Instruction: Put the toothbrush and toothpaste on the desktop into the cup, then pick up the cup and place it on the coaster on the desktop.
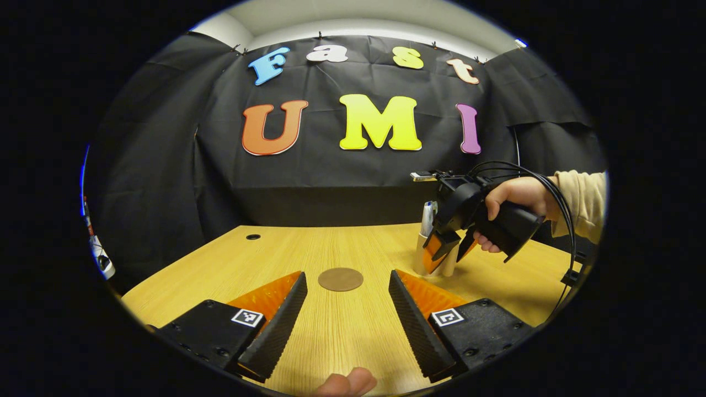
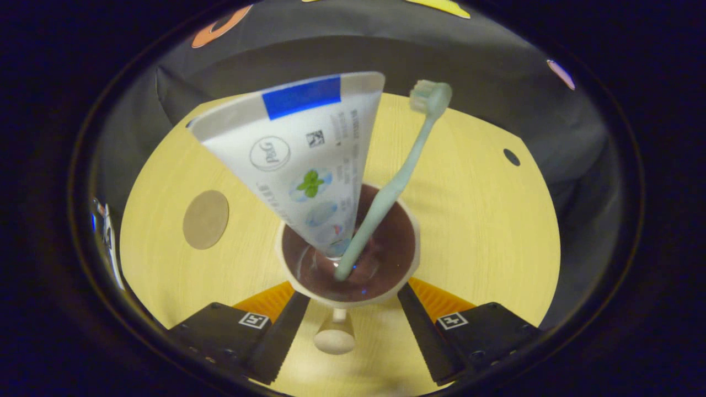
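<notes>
A cream cup with a dark inside stands on the wooden desktop. In it lean a white toothpaste tube and a pale green toothbrush. My right gripper is open, one finger on each side of the cup, and the cup's handle points back between them. The left gripper view shows that right gripper, held by a hand, straddling the cup, with the tube's top above it. My left gripper is open and holds nothing, just short of the round brown coaster.
The coaster lies on the desktop to the cup's left in the right gripper view. A small cable hole sits near the far left of the desktop. Black cloth walls close the back and sides. A fingertip shows at the bottom edge.
</notes>
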The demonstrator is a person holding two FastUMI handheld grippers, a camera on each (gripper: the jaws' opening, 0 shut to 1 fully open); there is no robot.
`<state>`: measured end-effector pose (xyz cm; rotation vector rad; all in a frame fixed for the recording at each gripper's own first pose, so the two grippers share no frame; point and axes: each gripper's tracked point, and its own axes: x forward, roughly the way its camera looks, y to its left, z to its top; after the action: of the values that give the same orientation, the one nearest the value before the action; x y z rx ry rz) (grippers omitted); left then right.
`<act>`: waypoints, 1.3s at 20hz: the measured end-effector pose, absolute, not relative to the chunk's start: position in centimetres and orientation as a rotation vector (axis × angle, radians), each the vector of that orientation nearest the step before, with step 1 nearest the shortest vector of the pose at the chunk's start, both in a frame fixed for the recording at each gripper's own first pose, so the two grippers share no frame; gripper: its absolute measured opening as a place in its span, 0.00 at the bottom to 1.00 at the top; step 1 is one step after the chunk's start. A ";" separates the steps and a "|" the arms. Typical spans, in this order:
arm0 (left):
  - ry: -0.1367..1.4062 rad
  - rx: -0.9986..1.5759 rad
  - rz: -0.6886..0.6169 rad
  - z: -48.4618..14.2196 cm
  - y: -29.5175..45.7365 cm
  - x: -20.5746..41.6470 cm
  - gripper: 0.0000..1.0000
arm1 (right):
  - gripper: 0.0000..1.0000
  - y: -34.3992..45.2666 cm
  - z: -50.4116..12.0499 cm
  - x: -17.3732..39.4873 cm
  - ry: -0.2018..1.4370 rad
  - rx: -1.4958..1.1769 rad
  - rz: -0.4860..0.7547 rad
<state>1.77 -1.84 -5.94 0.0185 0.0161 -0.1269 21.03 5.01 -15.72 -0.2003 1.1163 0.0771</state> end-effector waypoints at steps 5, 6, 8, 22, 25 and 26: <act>0.009 0.016 -0.125 -5.5 -0.9 1.3 0.95 | 0.67 5.3 -17.1 20.9 1.195 -0.201 0.058; 0.010 0.014 -0.130 -5.5 -0.8 1.2 0.95 | 0.67 5.5 -17.1 20.7 1.205 -0.201 0.061; 0.018 0.018 -0.128 -5.9 -0.4 0.9 0.95 | 0.54 5.4 -17.0 20.5 1.208 -0.207 0.052; 0.039 -0.003 -0.139 -6.5 0.7 0.9 0.95 | 0.27 5.7 -15.3 22.3 1.080 -0.209 0.073; 0.038 -0.022 -0.133 -6.6 1.4 0.8 0.95 | 0.27 6.4 -14.9 22.2 1.064 -0.219 0.105; 0.040 -0.023 -0.132 -6.7 1.6 0.8 0.95 | 0.27 6.8 -14.9 22.1 1.070 -0.221 0.123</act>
<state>0.79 1.59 -6.71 -0.0233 0.0400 -0.1315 22.09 6.81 -14.91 -0.2207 1.0695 0.1232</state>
